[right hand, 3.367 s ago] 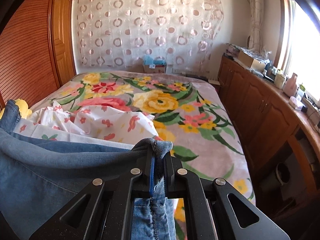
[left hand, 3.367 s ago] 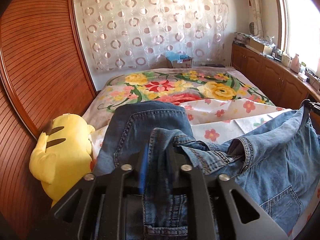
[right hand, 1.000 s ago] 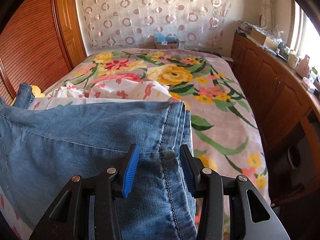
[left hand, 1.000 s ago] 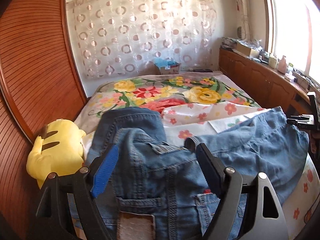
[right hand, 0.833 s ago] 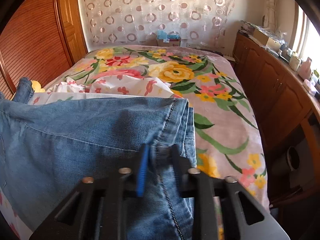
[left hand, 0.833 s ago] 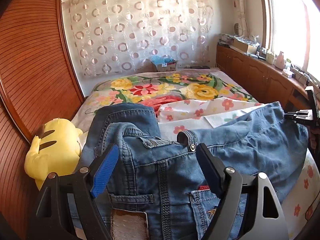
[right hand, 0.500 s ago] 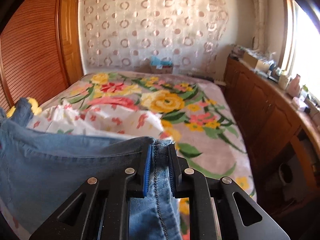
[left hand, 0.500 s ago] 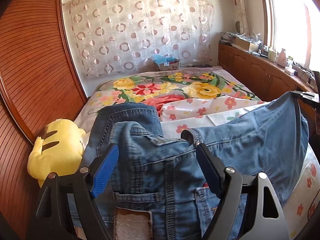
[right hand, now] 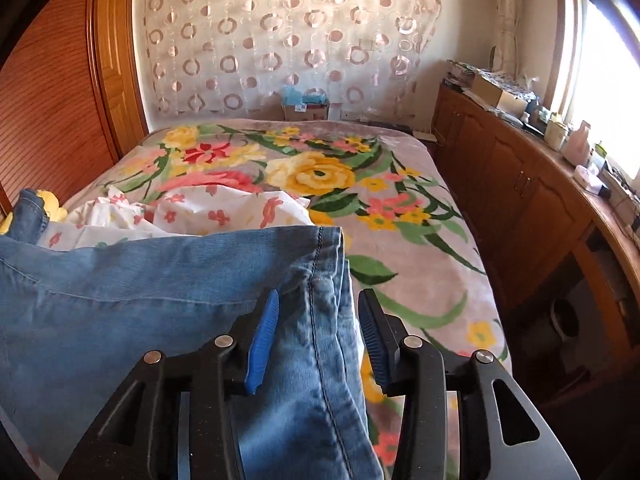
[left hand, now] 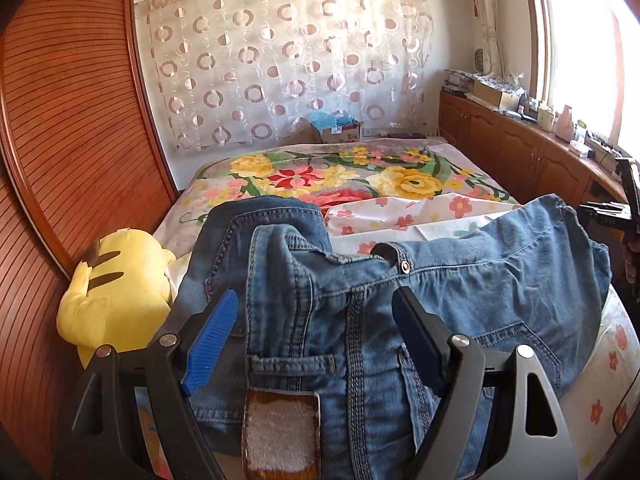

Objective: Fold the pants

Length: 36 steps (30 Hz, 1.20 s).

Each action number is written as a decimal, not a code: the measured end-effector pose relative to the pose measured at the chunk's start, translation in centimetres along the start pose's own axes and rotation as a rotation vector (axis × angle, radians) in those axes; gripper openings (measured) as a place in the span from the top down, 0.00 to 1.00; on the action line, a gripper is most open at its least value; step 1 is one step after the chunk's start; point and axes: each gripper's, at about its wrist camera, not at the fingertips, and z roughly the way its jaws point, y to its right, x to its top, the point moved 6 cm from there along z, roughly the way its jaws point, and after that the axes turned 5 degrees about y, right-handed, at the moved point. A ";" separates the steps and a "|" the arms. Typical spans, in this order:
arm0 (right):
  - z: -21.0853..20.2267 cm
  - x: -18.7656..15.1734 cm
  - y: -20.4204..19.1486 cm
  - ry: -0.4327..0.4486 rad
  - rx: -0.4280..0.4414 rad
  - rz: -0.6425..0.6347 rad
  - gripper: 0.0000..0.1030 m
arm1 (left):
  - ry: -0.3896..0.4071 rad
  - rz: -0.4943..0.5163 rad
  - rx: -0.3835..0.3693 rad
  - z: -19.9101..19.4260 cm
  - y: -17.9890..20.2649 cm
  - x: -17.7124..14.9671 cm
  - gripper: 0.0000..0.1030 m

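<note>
Left gripper (left hand: 312,336) stands spread wide over the waistband end of the jeans (left hand: 360,320), pads clear of the cloth, pinching nothing. Right gripper (right hand: 316,332) has its jaws opening, with the hem fold of the jeans between them but neither blue pad pressing on it. Jeans lie across the near end of the bed (right hand: 400,184), partly on a white flowered sheet (right hand: 208,212). Risks, as judged: with both grips released, the hem layers by the right gripper can slide apart or slip toward the bed's near edge, since little cloth rests beyond the seam; a re-grip may catch only 1 layer and skew the fold; the bunched waistband under the left gripper may set a crooked crease. Left wrist view alone shows the waistband, button (left hand: 406,266), back patch (left hand: 280,436) and a yellow plush toy (left hand: 116,288) at the bed's side. Right wrist view alone shows the stacked hem edges and the open blanket beyond.
</note>
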 end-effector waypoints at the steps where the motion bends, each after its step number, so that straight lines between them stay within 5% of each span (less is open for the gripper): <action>1: -0.6 -0.3 0.4 0.005 0.004 0.011 0.57 | 0.002 -0.003 -0.003 -0.3 0.0 -0.1 0.22; 13: -8.3 -7.7 4.0 -0.048 -0.012 0.125 0.56 | -0.034 -0.037 -0.017 -3.0 -0.7 -5.2 0.22; 20: -7.5 -10.2 2.1 -0.102 0.061 0.157 0.56 | -0.072 -0.067 -0.004 -3.7 -1.6 -8.4 0.22; 23: -7.3 -10.2 1.6 -0.105 0.062 0.171 0.38 | -0.082 -0.068 0.001 -4.2 -1.8 -9.5 0.22; 36: -6.5 -10.5 0.4 -0.117 0.115 0.292 0.38 | -0.099 -0.080 -0.006 -4.9 -1.6 -11.7 0.22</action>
